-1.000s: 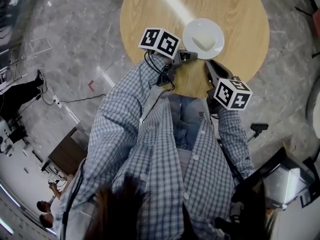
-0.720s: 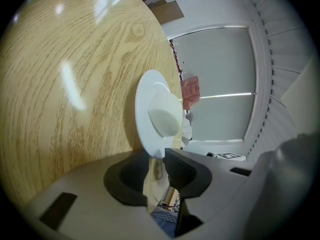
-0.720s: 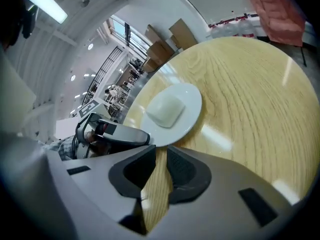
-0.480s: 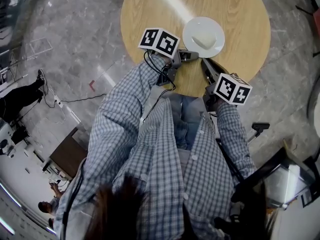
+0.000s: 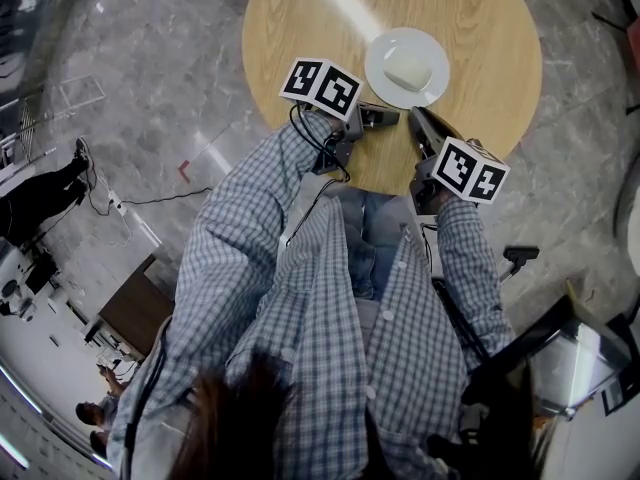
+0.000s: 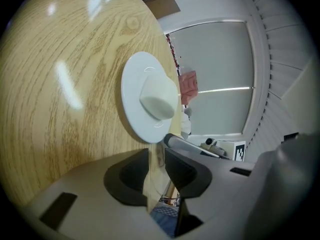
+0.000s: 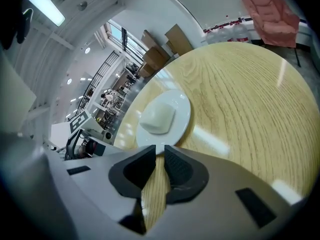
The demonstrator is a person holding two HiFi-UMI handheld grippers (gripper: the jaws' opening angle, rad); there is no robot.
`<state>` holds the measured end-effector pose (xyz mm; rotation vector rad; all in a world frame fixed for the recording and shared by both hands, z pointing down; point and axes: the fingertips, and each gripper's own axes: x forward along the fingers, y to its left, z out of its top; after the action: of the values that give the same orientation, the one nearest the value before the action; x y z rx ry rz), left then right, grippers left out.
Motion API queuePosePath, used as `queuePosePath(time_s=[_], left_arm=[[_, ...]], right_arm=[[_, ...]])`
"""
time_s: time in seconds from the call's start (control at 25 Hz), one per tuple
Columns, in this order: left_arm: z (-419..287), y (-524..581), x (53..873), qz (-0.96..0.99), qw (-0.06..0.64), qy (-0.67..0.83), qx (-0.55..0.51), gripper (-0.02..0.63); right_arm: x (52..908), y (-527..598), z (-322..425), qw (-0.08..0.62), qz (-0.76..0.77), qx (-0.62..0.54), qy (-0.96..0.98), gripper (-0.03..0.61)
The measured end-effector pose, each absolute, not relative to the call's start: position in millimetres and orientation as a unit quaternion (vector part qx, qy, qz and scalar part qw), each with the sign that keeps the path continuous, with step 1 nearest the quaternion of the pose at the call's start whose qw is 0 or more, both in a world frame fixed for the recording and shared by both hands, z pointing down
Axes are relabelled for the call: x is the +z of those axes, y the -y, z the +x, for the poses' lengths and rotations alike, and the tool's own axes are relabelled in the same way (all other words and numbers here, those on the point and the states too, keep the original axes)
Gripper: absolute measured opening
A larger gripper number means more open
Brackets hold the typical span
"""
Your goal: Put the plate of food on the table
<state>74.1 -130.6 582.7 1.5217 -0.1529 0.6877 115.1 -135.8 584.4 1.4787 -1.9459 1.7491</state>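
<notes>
Left jaws: the left gripper (image 6: 157,153) has its jaws a narrow slit apart with nothing between them. Only worktop grain shows through the gap. The tips stop just short of the plate's near rim.
Right jaws: the right gripper (image 7: 160,155) has its jaws almost together, with a thin gap and no object in it. The tips lie just beside the plate's near rim and do not touch it.
Plate: the white plate (image 5: 376,66) sits flat on the worktop with its whole base supported. No jaw bears any of its weight.
Food: one pale, rounded block (image 5: 407,69) rests at the plate's centre, upright and inside the rim.
Gripper layout: both grippers flank the plate's near edge, the left at its near-left and the right at its near-right. This probably matches a two-point hold on the rim, which keeps a shallow dish level so the food does not slide.
Worktop: the round wooden worktop (image 5: 300,28) extends around the plate on all sides. The plate is well in from the far edge and nearer the person's side.
Task status: judged complete, because the plate is set down and both jaws are clear of it.
Next move: draw both grippers straight back from the plate. A sideways sweep could catch the rim and push the plate.
Surroundings: grey marbled floor (image 5: 150,88) lies beyond the worktop, well away from the plate.
</notes>
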Motion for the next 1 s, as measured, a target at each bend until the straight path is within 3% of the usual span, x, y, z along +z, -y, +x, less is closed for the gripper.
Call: queuePosePath(time_s=[0.28,0.36,0.6,0.8,1.0], left_arm=[[69,131,588,0.706,0.637,0.079,0.297,0.079],[69,137,586,0.724,0.627,0.092,0.273,0.01],[60,155,552,0.785,0.564,0.132,0.22,0.008],[57,158,516,0.827,0.496,0.15,0.22,0.008],[57,162,481,0.843,0.479,0.166,0.179,0.008]], right_arm=[[585,132,112,0.072,0.487,0.561,0.665,0.055],[583,132,114,0.071,0.49,0.545,0.677,0.054],[562,136,116,0.096,0.51,0.485,0.703,0.008],[528,145,125,0.074,0.527,0.455,0.714,0.008],[489,155,139,0.039,0.541,0.429,0.723,0.008]])
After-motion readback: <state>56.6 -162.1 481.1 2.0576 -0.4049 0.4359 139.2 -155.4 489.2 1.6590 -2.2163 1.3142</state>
